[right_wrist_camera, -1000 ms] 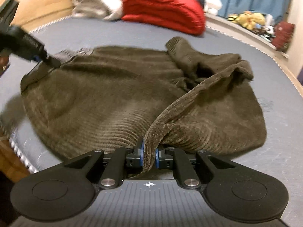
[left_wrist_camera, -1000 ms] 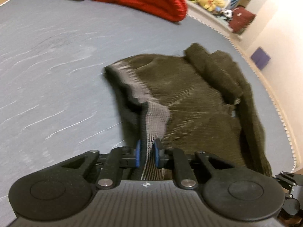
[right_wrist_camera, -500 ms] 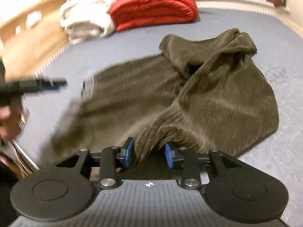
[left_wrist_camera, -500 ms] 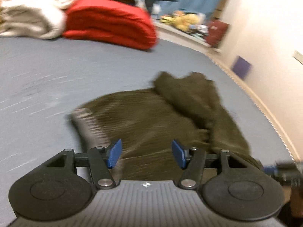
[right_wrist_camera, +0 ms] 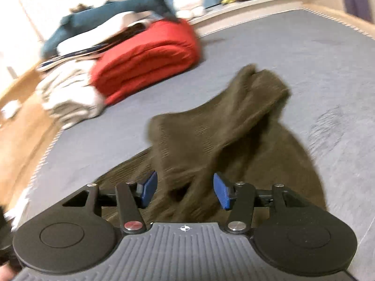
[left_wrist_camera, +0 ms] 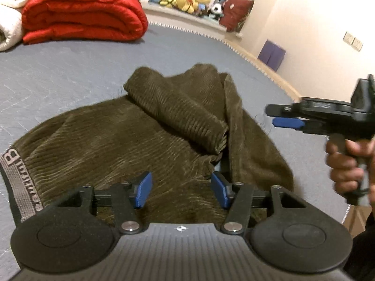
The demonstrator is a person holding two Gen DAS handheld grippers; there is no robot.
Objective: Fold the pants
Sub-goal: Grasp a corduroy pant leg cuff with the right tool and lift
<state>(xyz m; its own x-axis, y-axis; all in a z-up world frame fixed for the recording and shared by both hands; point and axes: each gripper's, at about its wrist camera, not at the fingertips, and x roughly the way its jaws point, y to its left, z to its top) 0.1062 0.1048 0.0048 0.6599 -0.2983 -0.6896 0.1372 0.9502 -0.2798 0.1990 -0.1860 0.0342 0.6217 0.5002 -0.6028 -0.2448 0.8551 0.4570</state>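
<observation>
Both grippers, left gripper (left_wrist_camera: 181, 193) and right gripper (right_wrist_camera: 185, 192), spread over pants (left_wrist_camera: 131, 140); red quilt (left_wrist_camera: 79, 14) well beyond.

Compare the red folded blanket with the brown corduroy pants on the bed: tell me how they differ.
The red blanket is folded into a thick, tidy stack; the brown pants lie low and rumpled, one leg flopped across the rest. The blanket is smooth and bright red; the pants are ribbed and dark olive-brown with a grey lettered waistband. The blanket sits at the far end, the pants just beyond both open grippers. Both rest on the grey bed cover.
</observation>
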